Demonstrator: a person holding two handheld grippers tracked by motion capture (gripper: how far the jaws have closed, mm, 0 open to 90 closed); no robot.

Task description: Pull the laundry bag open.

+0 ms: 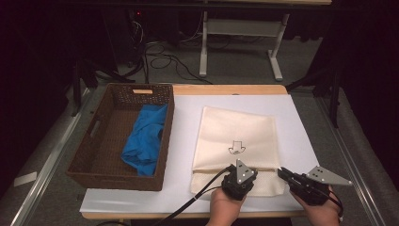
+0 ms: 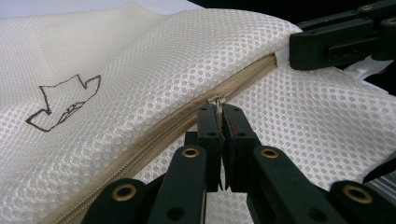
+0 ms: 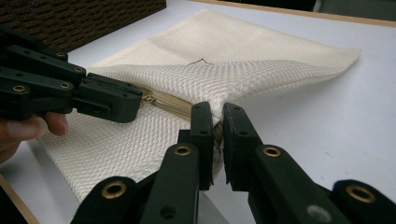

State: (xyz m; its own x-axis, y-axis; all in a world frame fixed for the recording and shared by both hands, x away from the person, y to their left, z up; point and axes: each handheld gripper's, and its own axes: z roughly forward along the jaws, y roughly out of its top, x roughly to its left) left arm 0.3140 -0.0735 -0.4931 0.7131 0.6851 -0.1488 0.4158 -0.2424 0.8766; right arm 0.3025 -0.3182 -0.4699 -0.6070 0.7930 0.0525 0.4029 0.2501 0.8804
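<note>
A cream mesh bag (image 1: 235, 129) with a small drawn mark lies flat on a white sheet (image 1: 181, 141). A tan zipper (image 2: 173, 123) runs across the bag near its front end. In the left gripper view my left gripper (image 2: 219, 111) is shut on the zipper's small metal pull (image 2: 218, 99). It sits over the bag's front part in the high view (image 1: 234, 168). My right gripper (image 3: 218, 114) is shut on the bag's corner at the zipper's end, at the bag's right edge (image 1: 282, 173). The two grippers are close together.
A brown wicker basket (image 1: 87, 155) stands on the table's left side with a crumpled blue cloth (image 1: 146, 136) inside it. The wooden table edge (image 1: 226, 89) runs along the back. White sheet lies bare to the right of the bag.
</note>
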